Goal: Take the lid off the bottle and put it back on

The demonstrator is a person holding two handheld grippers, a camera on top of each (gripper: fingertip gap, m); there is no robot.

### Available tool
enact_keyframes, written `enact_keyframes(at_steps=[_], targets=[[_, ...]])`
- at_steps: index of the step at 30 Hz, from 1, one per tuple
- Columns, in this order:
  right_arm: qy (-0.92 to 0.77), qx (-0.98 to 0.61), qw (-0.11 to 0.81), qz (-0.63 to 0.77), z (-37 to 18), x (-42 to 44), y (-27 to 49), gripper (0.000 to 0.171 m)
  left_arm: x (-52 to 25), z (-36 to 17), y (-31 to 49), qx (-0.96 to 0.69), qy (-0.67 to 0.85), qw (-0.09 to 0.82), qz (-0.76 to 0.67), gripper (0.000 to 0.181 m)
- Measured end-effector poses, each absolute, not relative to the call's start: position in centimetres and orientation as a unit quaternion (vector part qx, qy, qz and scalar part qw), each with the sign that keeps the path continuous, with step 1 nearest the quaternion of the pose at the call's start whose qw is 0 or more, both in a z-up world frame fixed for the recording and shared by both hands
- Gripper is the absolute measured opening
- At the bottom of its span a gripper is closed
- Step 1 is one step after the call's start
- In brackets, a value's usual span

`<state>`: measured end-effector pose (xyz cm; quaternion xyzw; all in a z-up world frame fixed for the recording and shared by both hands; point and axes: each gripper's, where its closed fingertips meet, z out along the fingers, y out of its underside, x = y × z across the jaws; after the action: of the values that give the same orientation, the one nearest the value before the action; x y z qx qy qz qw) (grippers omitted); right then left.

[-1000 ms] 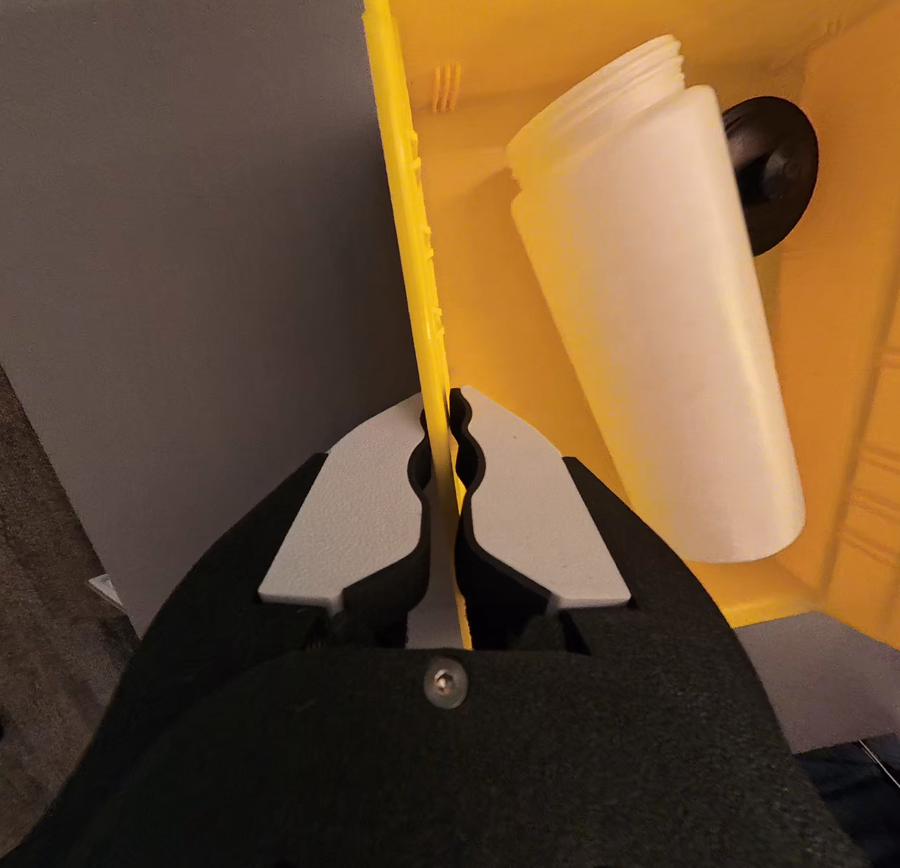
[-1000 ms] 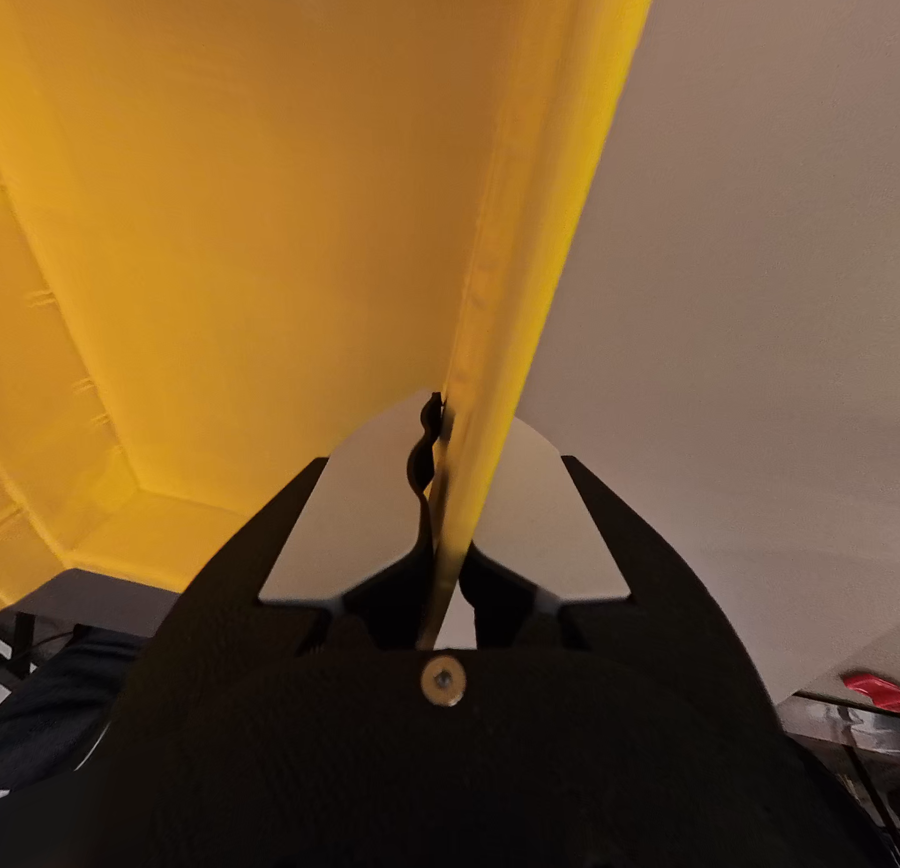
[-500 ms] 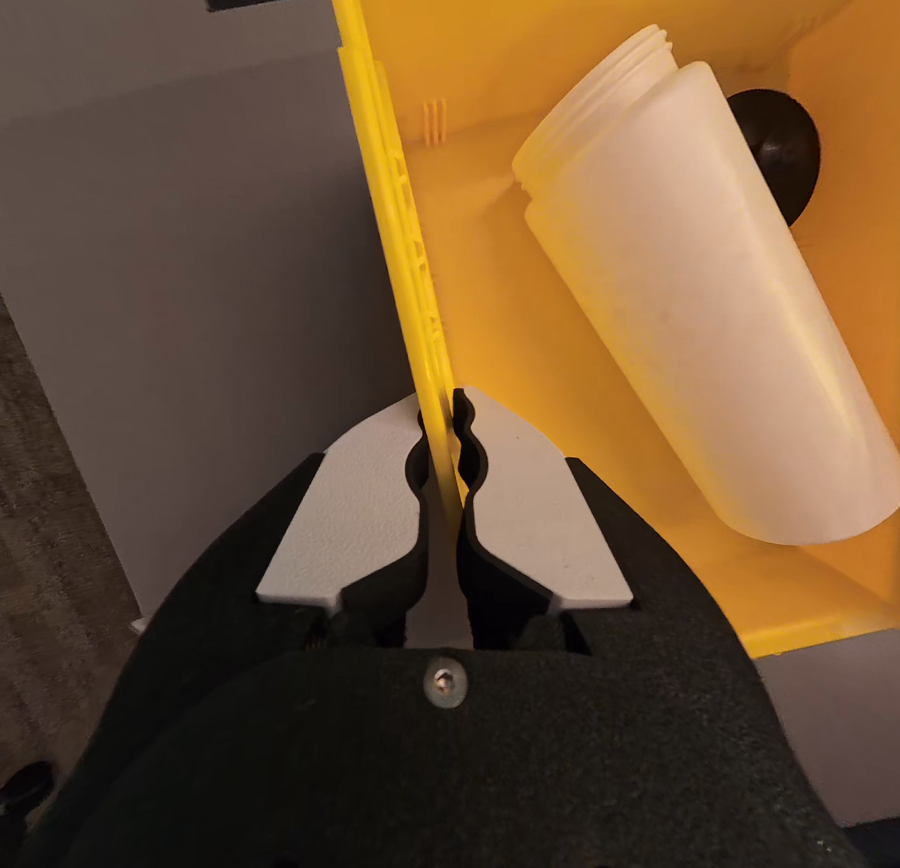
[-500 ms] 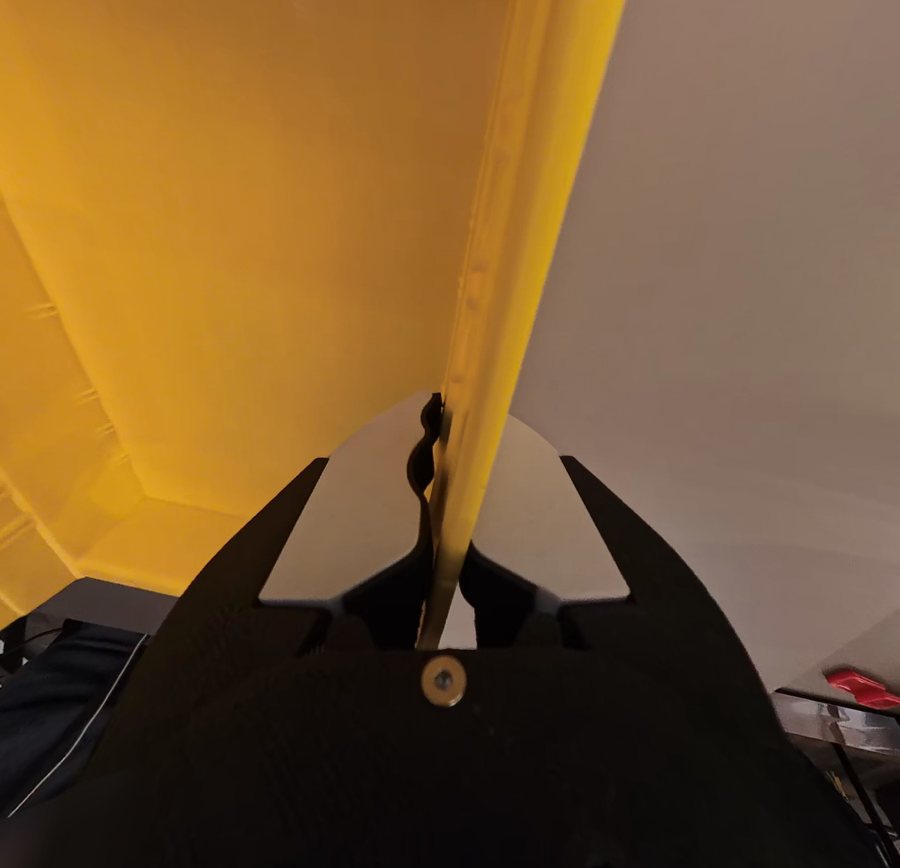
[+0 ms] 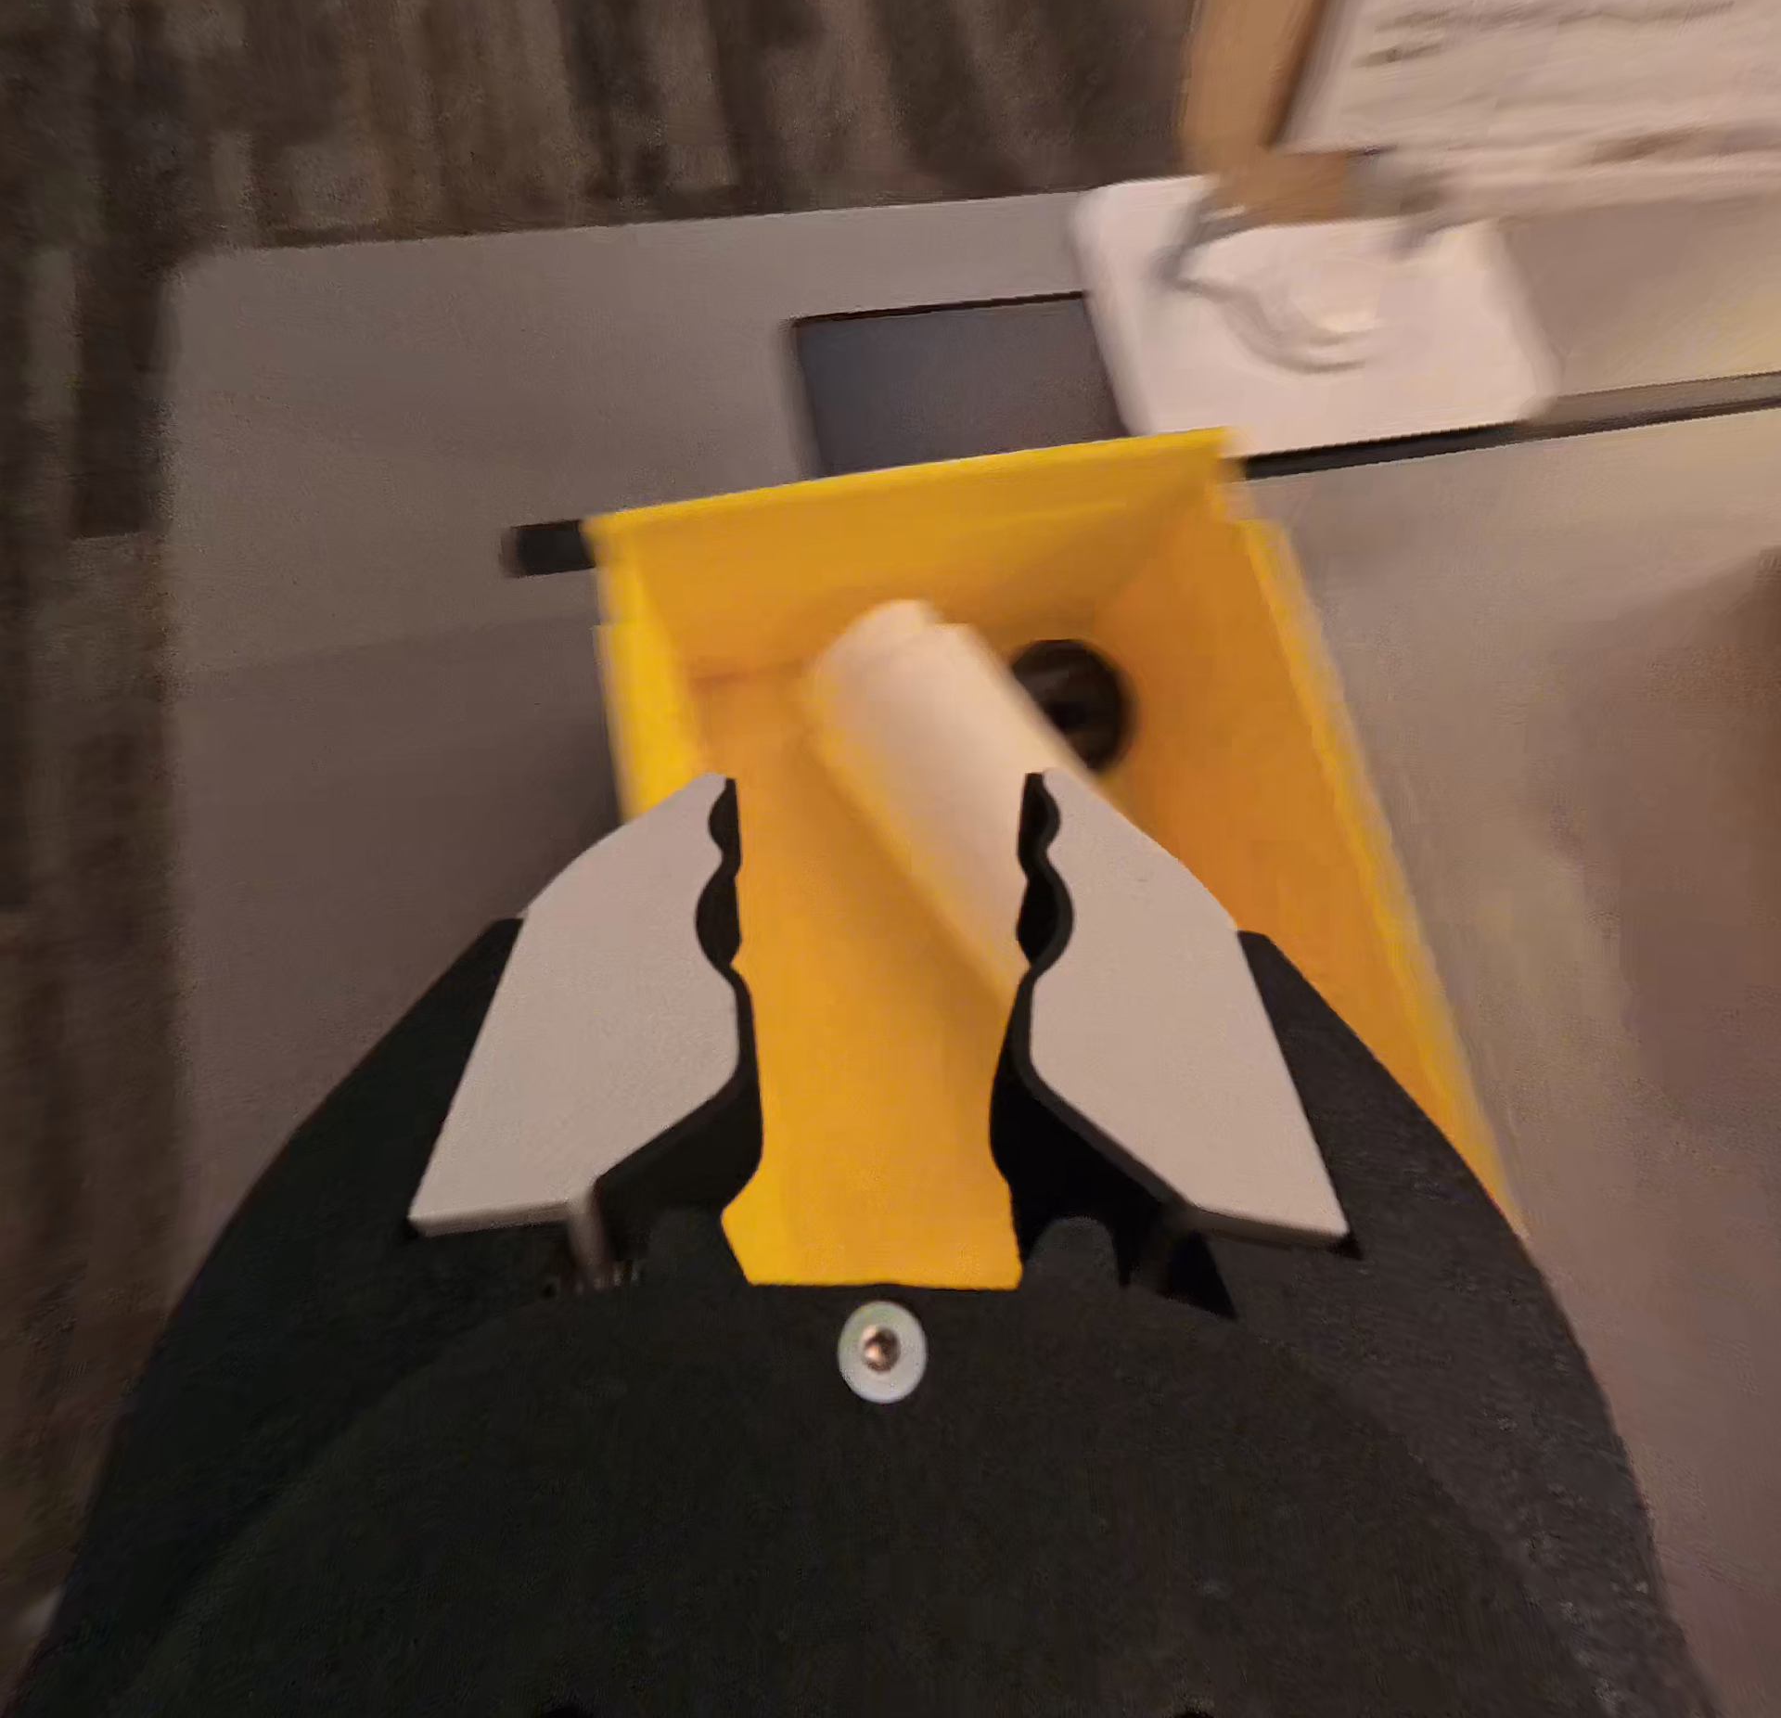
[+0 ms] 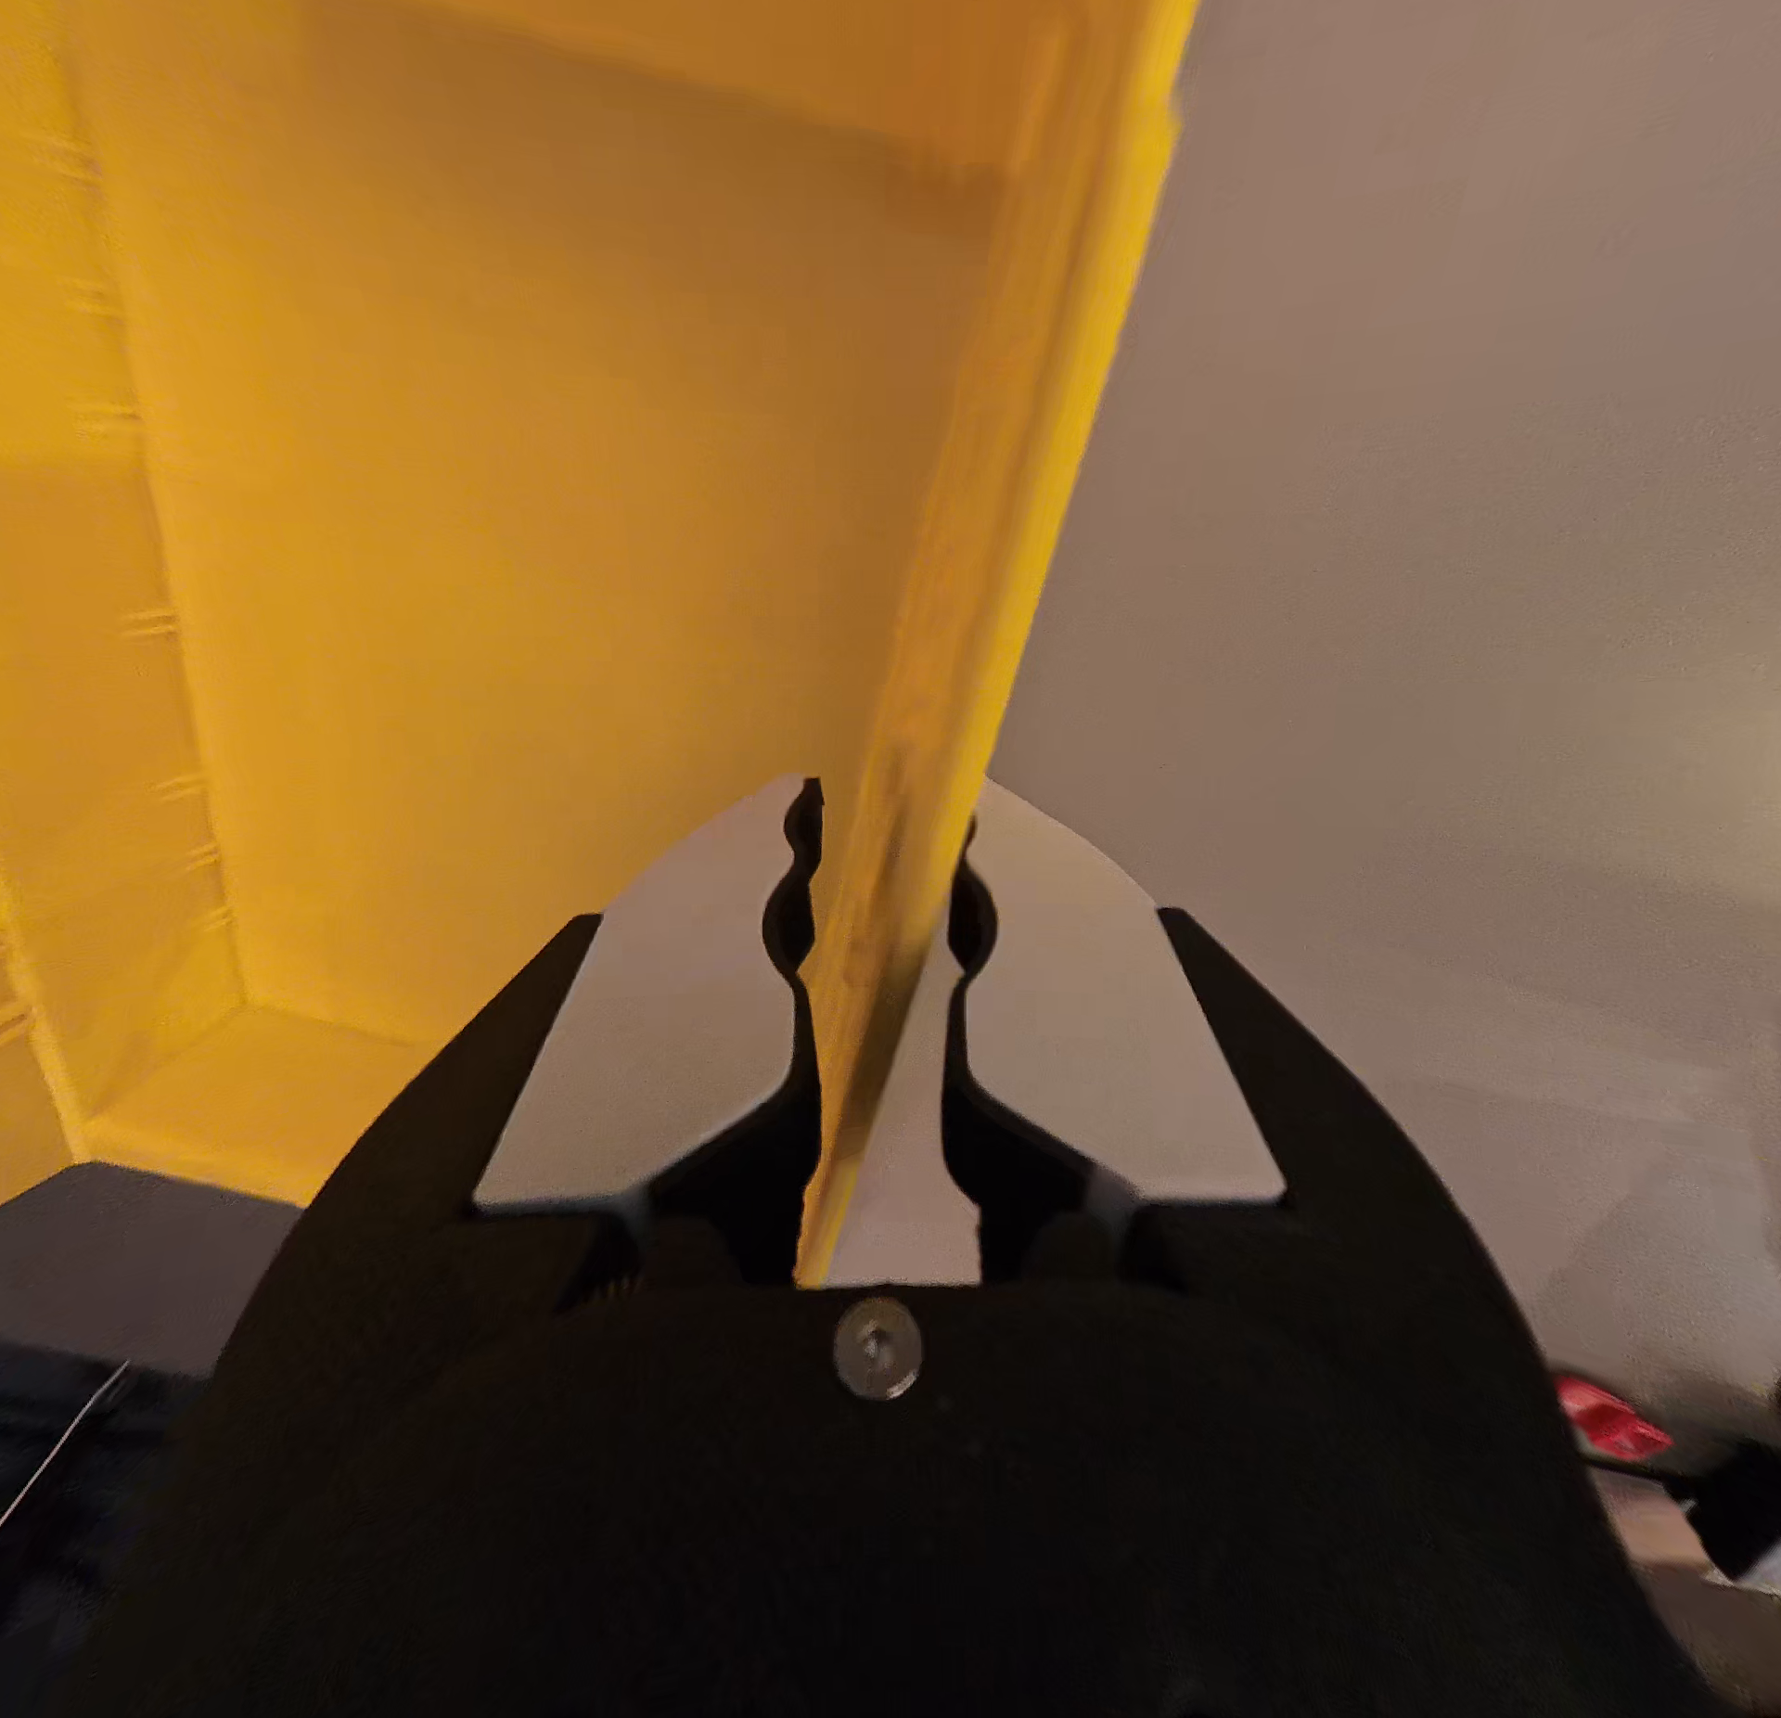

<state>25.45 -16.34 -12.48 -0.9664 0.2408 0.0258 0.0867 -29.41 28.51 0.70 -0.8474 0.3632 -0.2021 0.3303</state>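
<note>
Left hand-held gripper point(image 5: 875, 809) gapes wide and empty over the yellow plastic bin point(image 5: 1282, 708) on the grey counter point(image 5: 385, 515). Frosted white lidless bottle point(image 5: 916, 737) lies at frame centre, black round lid point(image 5: 1070, 698) beside it. Right hand-held gripper point(image 6: 891, 809) straddles the bin wall, slightly parted, likely letting go.

The right tongs point(image 6: 891, 795) stand slightly parted astride the side wall of a yellow plastic bin point(image 6: 973, 708), one finger inside the bin and one outside, with small gaps showing on either side of the wall. Right of the bin wall lies a bare grey table point(image 6: 1397, 612), and far beyond it, low at the right edge, sits a small red object point(image 6: 1605, 1426), too blurred to name.
</note>
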Motion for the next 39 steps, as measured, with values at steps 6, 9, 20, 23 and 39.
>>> enact_keyframes(at_steps=[6, 9, 20, 23, 39], targets=[[0.262, -0.933, 0.234, -0.078, -5.2, 27.2, -14.1, 0.032, -25.4, -4.6, 24.8, -0.891, 0.366, 0.207, -0.173, 0.066], [0.268, -0.925, 0.254, -0.086, -4.9, 27.5, -14.0, 0.037, -25.4, -8.6, 24.7, -0.914, 0.358, 0.146, -0.12, 0.078], [0.29, -0.946, 0.144, -0.012, -13.7, 27.6, -14.7, 0.042, -26.1, -12.0, 24.5, -0.937, 0.328, 0.058, -0.104, 0.081], [0.289, -0.95, 0.116, 0.037, -14.1, 26.4, -15.0, 0.009, -27.1, -12.0, 24.8, -0.938, 0.335, 0.052, -0.073, 0.081], [0.264, -0.955, 0.13, 0.029, -14.3, 27.6, -16.2, 0.009, -30.1, -11.9, 25.6, -0.922, 0.382, 0.065, 0.009, 0.08]])
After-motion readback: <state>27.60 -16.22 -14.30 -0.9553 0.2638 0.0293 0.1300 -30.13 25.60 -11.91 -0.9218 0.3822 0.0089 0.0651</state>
